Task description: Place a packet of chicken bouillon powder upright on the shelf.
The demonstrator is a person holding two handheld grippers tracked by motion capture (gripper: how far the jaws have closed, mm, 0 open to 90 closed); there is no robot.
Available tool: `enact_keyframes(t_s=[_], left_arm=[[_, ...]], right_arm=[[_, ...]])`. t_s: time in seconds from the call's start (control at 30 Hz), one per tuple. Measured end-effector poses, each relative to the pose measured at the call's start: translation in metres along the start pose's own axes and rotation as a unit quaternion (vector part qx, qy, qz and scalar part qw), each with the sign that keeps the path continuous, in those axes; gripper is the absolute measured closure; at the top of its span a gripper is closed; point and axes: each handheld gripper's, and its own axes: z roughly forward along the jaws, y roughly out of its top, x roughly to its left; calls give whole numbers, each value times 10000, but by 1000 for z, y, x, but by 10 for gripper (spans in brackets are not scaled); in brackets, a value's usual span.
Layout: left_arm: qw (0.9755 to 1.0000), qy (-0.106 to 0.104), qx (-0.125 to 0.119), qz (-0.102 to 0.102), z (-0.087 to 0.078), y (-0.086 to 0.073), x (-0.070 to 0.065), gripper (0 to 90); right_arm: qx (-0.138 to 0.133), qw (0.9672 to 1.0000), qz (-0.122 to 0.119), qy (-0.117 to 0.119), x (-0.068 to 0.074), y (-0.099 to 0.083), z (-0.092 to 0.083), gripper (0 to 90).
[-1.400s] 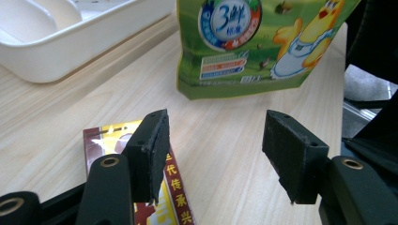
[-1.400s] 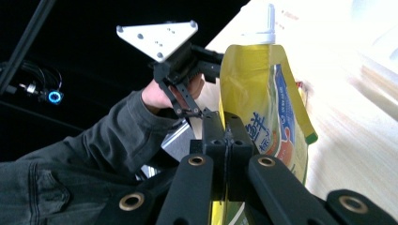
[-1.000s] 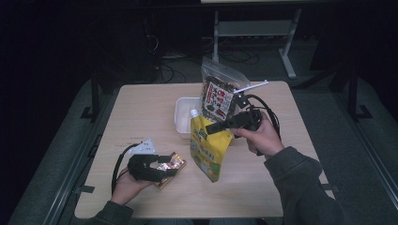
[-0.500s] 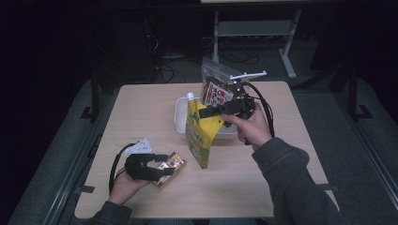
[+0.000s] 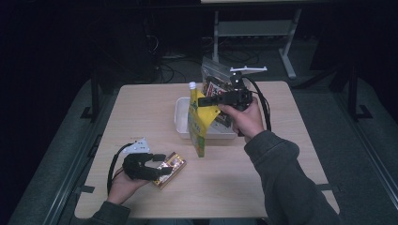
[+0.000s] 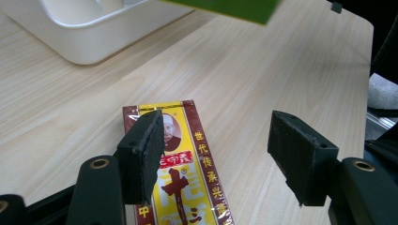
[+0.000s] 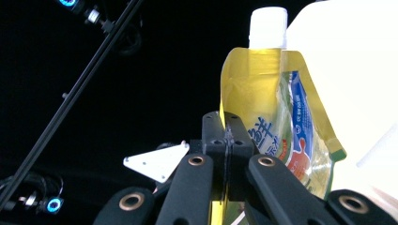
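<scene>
My right gripper [image 5: 206, 101] [image 7: 226, 140] is shut on the upper edge of a yellow-green spouted pouch [image 5: 199, 127] [image 7: 263, 103] with a white cap [image 7: 267, 21]. It holds the pouch up in the air, beside the front of the white tray [image 5: 180, 117]. At the table's near left, my left gripper [image 5: 162, 168] [image 6: 216, 136] stands open, low over a red and yellow sachet [image 5: 171, 166] [image 6: 187, 187] that lies flat on the wood. One pad [image 6: 145, 150] hangs over the sachet's edge; the other pad [image 6: 300, 150] is well off to its side.
A clear bag of red-printed packets [image 5: 213, 82] stands behind the tray, close to my right hand. The tray's wall [image 6: 94, 37] is just ahead of my left gripper. Bare wood [image 5: 291, 140] lies to the right; the table edges drop to dark floor.
The right gripper has carried the pouch up and away from the person, toward the tray. The left gripper and sachet have barely moved.
</scene>
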Motion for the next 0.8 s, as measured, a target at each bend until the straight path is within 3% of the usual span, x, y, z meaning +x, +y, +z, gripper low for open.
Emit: enact_keyframes(t_s=[0.5, 0.8], left_arm=[[10000, 5, -38, -48, -3, -2, 3, 356], [10000, 5, -39, -56, -3, -3, 4, 353]], right_arm=[[-362, 9991, 59, -223, 2, 22, 24, 894], [-487, 9975, 22, -509, 1, 37, 47, 894]])
